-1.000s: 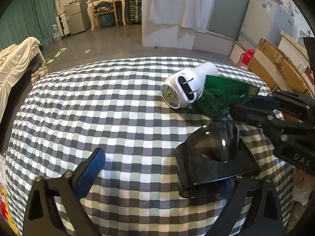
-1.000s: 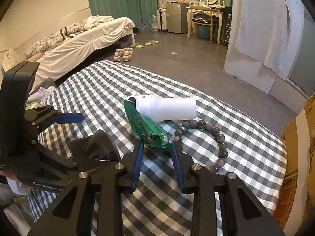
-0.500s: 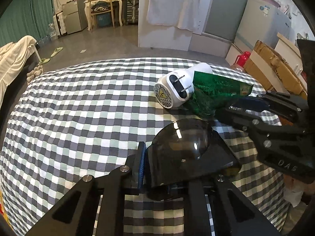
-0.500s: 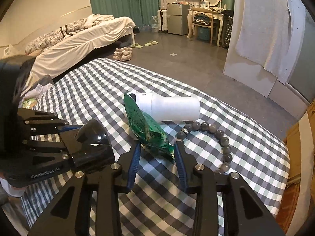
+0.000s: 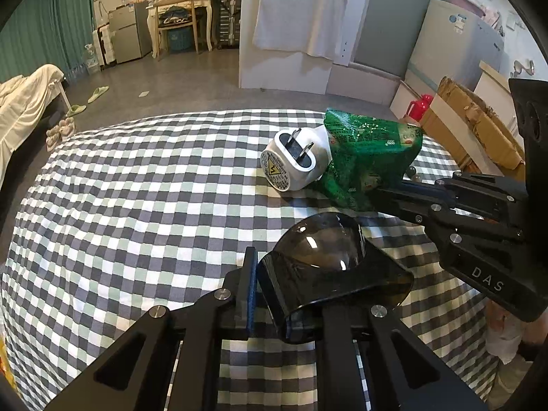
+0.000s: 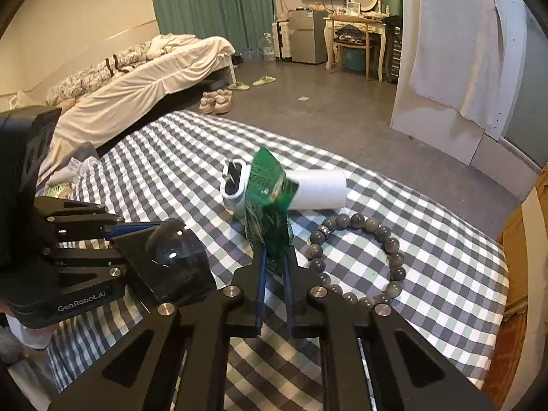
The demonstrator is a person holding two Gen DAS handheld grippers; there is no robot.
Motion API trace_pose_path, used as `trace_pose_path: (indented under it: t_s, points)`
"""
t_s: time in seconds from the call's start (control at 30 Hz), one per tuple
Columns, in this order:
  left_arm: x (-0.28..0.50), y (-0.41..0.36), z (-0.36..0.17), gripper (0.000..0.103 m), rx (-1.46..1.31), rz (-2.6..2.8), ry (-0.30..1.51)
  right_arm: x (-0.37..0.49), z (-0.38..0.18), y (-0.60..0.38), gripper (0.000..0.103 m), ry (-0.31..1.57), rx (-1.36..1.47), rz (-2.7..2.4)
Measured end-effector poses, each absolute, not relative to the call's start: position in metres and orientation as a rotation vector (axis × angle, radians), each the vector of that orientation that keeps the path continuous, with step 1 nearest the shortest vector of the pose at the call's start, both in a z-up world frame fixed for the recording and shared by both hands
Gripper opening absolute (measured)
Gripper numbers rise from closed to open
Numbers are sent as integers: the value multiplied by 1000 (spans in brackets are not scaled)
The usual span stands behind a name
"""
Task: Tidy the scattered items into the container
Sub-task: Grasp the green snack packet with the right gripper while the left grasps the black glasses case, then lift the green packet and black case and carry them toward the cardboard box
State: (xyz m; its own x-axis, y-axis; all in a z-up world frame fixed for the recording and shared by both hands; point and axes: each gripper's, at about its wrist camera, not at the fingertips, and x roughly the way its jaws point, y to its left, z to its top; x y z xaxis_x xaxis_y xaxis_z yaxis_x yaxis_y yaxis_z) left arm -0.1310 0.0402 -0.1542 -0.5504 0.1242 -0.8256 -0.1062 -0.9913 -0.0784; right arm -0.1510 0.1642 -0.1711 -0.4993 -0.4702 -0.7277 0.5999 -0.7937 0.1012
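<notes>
Left tool (image 5: 274, 298) around dark container (image 5: 328, 267)

White charger (image 5: 298, 157) body hidden behind green packet (image 5: 370, 157), bead bracelet (image 5: 411, 173) mostly hidden, packet print unreadable

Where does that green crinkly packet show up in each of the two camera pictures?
Left wrist view: the green packet is upper right, pinched by the right gripper, just right of the white plug.
Right wrist view: the packet is at centre, standing up between this gripper's fingers.
Shared landmark: the white plug behind the packet.
</notes>
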Motion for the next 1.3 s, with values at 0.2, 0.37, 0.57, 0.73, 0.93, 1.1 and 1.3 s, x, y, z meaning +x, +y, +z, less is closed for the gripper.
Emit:
trace_pose_path:
  t_s: [0.2,0.37,0.57,0.73,0.93,1.1,1.3]
  points:
    - [-135,38,-145,11,-1405,2672,-30,-147,-157,172,4,180,1003,-2300]
    - [-131,38,-133,11,-1367,2685,-28,-140,-146,175,1,170,976,-2300]
    - [-127,33,-119,11,-1331,2707,-28,-134,-135,180,0,142,951,-2311]
    - [-122,29,-106,11,-1301,2728,-32,-127,-122,189,0,114,919,-2333]
    - [-120,29,-92,11,-1260,2745,-24,-122,-110,199,0,81,893,-2361]
    - [-117,34,-84,11,-1227,2753,-23,-116,-97,208,0,55,855,-2389]
    - [-118,38,-70,11,-1187,2757,-19,-105,-80,222,0,24,802,-2436]
